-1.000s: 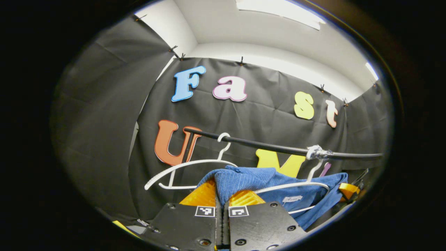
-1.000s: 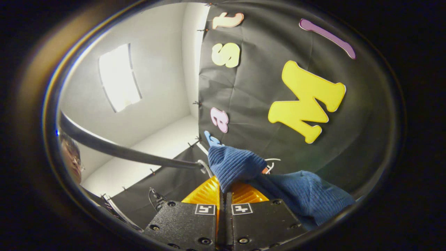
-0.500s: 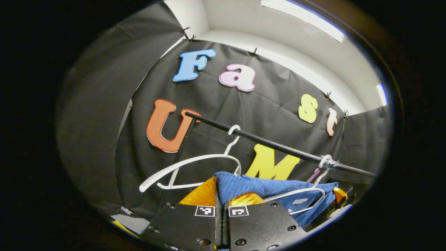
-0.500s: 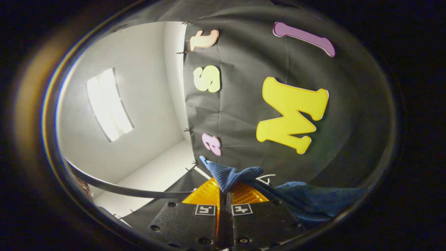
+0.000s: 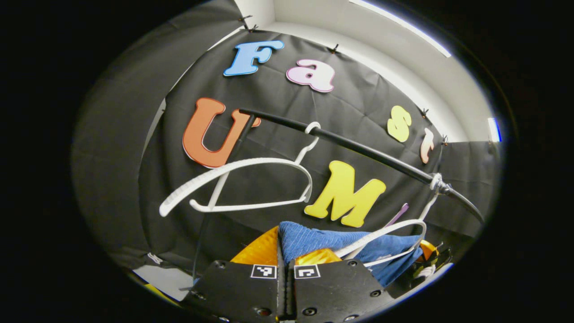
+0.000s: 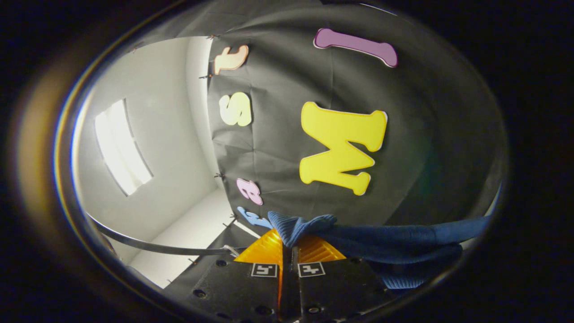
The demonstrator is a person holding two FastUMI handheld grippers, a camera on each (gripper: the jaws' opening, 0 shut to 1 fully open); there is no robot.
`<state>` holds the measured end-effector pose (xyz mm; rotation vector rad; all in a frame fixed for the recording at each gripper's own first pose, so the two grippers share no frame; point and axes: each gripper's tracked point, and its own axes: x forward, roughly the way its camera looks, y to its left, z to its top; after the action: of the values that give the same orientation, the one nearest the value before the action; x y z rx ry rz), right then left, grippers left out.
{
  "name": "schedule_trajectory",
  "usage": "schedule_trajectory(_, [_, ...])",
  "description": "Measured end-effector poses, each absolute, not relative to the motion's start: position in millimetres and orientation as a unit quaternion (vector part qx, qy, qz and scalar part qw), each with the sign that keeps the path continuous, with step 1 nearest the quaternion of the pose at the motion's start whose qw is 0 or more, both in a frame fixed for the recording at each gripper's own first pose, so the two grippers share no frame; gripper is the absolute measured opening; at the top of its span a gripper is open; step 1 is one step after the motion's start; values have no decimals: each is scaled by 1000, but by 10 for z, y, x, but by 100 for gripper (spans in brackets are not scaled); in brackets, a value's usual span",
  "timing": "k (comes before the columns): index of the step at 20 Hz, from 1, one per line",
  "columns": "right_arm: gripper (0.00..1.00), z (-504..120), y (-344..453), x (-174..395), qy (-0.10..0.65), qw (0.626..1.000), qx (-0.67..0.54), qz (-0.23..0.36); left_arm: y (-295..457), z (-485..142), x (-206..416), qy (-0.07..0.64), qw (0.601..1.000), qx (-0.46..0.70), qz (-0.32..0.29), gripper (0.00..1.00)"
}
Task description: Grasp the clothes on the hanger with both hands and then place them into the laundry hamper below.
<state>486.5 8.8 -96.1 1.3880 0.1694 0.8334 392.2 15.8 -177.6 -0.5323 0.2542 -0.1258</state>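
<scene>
Blue ribbed knit, the clothes: bunched fold pinched at the left gripper, fingers pressed together on the cloth with no gap between them. From there stretched rightward and slightly down in the left gripper view, long axis roughly level, far end near the right gripper seen low at the right edge. Draped across the lower white hanger, whose arm and bar cross over the front of the fabric; small pale tag visible on the knit under the bar

In the right gripper view, same blue knit nipped between the closed fingers of the right gripper, a small tuft standing up above the fingertips, remainder running out level to the right as a taut band, a fold sagging below it

Hanger hook caught on the black rail at a taped joint. Rail slanting down from upper left to right. Second white hanger, bare, hooked farther left on the same rail, tilted, well apart from the cloth

Rail also seen as a dark curved bar low left in the right gripper view. White ceiling with a bright light panel beyond
</scene>
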Motion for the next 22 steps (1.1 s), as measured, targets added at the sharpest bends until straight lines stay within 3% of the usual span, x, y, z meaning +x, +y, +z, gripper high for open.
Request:
schedule_trajectory(10, [4, -1186, 148, 4832, 112, 689, 621, 358, 192, -1854, 3760, 124, 938, -321, -53, 1])
schedule_trajectory(13, [4, -1496, 160, 4761, 147, 695, 620, 332, 168, -2271, 3644, 176, 922, -344, -26, 0])
schedule_trajectory(14, [4, -1581, 177, 4705, 153, 700, 614, 330, 188, -2401, 3591, 185, 920, -345, -17, 5])
schedule_trajectory(17, [4, -1820, 196, 4560, 176, 710, 602, 319, 207, -2690, 3384, 207, 916, -343, -4, 0])
schedule_trajectory(22, [4, -1809, 299, 4349, 185, 727, 581, 316, 162, -2676, 3096, 220, 925, -308, -14, 0])
